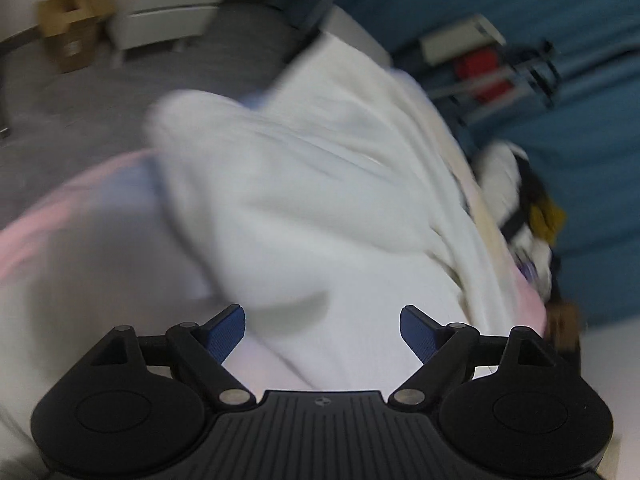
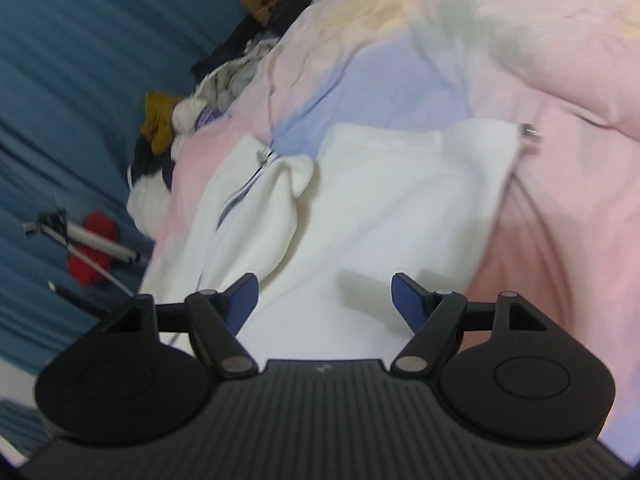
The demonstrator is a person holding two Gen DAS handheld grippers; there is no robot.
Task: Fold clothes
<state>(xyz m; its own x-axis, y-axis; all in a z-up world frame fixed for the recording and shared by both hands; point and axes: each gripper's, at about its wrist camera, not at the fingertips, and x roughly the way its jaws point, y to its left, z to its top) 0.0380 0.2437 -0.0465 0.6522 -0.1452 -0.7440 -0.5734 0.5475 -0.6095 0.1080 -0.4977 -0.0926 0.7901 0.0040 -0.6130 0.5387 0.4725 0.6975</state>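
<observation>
Both tongs are wide open with nothing between them. The white garment [image 2: 360,208] lies just ahead. A clothes pile [image 2: 188,120] sits far left.

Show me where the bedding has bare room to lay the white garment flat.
Bare pastel bedding lies right of the white garment and beyond its top edge. The left edge is crowded: a clothes pile sits by the blue curtain. Both grippers hover open.

Left tool [image 1: 322,330] jaws spread wide, gripping nothing (blue pads visible); right tool [image 2: 324,300] likewise agape.
</observation>
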